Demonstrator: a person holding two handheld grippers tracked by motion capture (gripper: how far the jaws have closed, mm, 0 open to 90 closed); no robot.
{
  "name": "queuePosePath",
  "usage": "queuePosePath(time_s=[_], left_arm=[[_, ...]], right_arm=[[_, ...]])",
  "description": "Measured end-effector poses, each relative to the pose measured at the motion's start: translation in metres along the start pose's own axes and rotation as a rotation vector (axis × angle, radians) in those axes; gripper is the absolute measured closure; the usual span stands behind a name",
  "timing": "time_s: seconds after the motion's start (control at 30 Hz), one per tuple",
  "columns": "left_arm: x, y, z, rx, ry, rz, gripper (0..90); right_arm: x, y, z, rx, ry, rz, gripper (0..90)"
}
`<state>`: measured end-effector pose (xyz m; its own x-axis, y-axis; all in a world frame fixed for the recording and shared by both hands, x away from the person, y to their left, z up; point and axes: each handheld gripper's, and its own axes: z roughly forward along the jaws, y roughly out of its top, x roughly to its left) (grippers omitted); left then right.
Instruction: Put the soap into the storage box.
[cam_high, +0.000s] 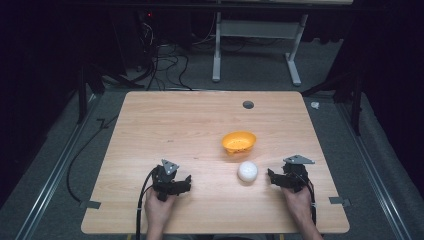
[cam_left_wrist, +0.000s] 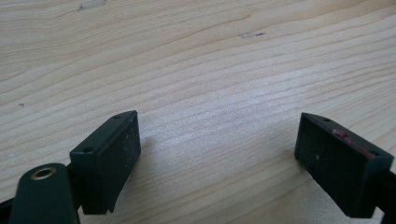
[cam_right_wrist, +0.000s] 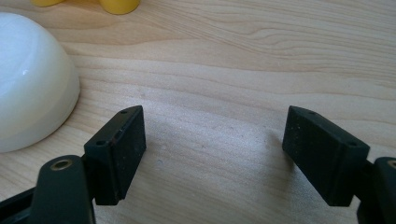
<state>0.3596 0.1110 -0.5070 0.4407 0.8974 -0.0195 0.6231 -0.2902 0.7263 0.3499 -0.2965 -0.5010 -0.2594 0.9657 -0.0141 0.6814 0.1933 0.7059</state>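
Your right tool (cam_high: 272, 176) sits on the worktop (cam_high: 165, 120) w/ its jaws spread apart and nothing between them. In the right gripper view the pads (cam_right_wrist: 122, 149) bracket bare wood. The white bowl (cam_high: 247, 171) is upside down, dome up, just beside that tool. It lies ahead of the tips and off to the tool's own left, near but not touching. In the right gripper view the dome (cam_right_wrist: 32, 79) shows beyond the left pad, not in the gap. That offset is what the coming move turns on, I'd judge: the tool's line of reach runs past the bowl, so you'd need to swing or slide the tips toward it before closing.

The bowl is round, so no long axis to line up with; any approach angle across the dome works about the same. The smooth curved shell may slip out of flat pads, so a low grip near the rim looks safer.

The orange bowl (cam_high: 239, 142) stands upright just beyond the white one, farther from your right tool, apart from the dome by a small gap.

Your left tool (cam_high: 186, 182) is also spread wide w/ nothing held, pads (cam_left_wrist: 108, 158) over bare worktop. The white bowl is well off from its tips, across open wood. Right hand (cam_high: 300, 200) is clearly nearer, so it's the one to use.
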Motion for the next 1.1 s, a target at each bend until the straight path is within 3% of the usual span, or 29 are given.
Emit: queuePosePath(time_s=[0.17,0.47,0.77,1.07,1.1], left_arm=[[0.0,0.0,0.0,0.0,0.0,0.0,14.7],[0.0,0.0,0.0,-0.002,0.002,0.0,14.7],[0.0,0.0,0.0,-0.002,0.002,0.0,14.7],[0.0,0.0,0.0,-0.002,0.003,0.0,14.7],[0.0,0.0,0.0,-0.002,0.003,0.0,14.7]], right_arm=[[0.0,0.002,-0.002,0.024,0.016,0.002,23.4],[0.002,0.004,-0.015,-0.031,0.087,0.005,23.3],[0.014,0.002,-0.026,-0.058,0.147,-0.031,23.3],[0.028,0.003,-0.029,-0.058,0.176,-0.072,21.6],[0.033,0.004,-0.029,-0.059,0.185,-0.093,19.4]])
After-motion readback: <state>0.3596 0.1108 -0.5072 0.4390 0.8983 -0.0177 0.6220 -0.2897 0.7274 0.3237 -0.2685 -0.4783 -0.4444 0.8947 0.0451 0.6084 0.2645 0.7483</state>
